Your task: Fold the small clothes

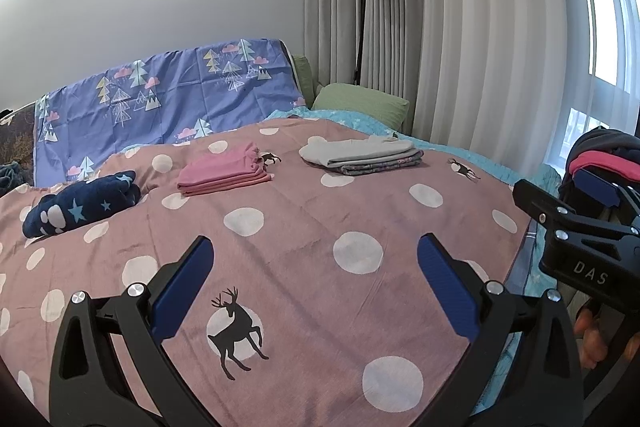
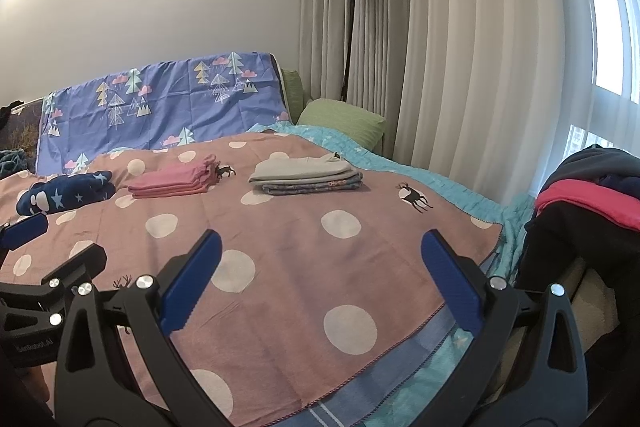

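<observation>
Left wrist view: the left gripper (image 1: 314, 287) hangs over the pink dotted bedspread (image 1: 304, 223) with its jaws spread wide and nothing between them. Well ahead of the jaws, three lots of clothes lie on the bedspread. A folded pink garment (image 1: 224, 174) sits just left of centre, flat and layered. To its right is a folded grey garment (image 1: 356, 151) stacked on a patterned purple one (image 1: 384, 163). Far left lies a navy star-print garment (image 1: 80, 203), rolled loosely rather than folded flat. At the right edge the right gripper (image 1: 560, 199) reaches toward a pile of dark and red clothes (image 1: 604, 155); whether its jaws grip anything cannot be told from here.

Right wrist view: the right gripper (image 2: 320, 285) has its jaws wide apart and empty above the bedspread's (image 2: 280, 239) near corner. The pink garment (image 2: 172, 181), the grey garment (image 2: 304, 167) on the purple one (image 2: 316, 187), and the navy garment (image 2: 64, 195) lie well beyond them. The unfolded pile (image 2: 588, 195) sits just right of the jaws, off the bed's edge.
</observation>
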Demonstrator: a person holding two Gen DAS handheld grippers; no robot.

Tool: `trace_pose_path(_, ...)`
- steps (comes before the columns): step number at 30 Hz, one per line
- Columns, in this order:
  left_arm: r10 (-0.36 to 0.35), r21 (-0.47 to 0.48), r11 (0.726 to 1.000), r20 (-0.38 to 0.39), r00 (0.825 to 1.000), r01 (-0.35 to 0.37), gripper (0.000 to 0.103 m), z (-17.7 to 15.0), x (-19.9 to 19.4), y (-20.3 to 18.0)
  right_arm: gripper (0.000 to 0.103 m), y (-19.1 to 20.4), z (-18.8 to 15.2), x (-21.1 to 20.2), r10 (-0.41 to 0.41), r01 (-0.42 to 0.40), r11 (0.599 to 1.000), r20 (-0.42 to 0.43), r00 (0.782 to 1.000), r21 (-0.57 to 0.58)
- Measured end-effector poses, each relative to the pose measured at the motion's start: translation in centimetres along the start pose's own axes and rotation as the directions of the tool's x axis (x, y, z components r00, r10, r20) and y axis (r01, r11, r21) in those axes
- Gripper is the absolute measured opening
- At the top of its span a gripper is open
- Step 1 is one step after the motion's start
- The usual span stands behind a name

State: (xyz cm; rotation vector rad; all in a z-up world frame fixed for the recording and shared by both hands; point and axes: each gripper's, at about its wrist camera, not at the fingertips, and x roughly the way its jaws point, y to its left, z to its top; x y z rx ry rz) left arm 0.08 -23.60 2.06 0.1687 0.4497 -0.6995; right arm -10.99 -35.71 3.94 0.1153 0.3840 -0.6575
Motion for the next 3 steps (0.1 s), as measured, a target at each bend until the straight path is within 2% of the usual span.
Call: trace_pose_path(3,-0.001,-0.004,1.000,-0.002,1.000,0.001,0.102,-0.19,0.11,0.11,0.101,0.23,-0.03,0.19,-0.001,0.001,1.000,-0.004,1.000,-0.003)
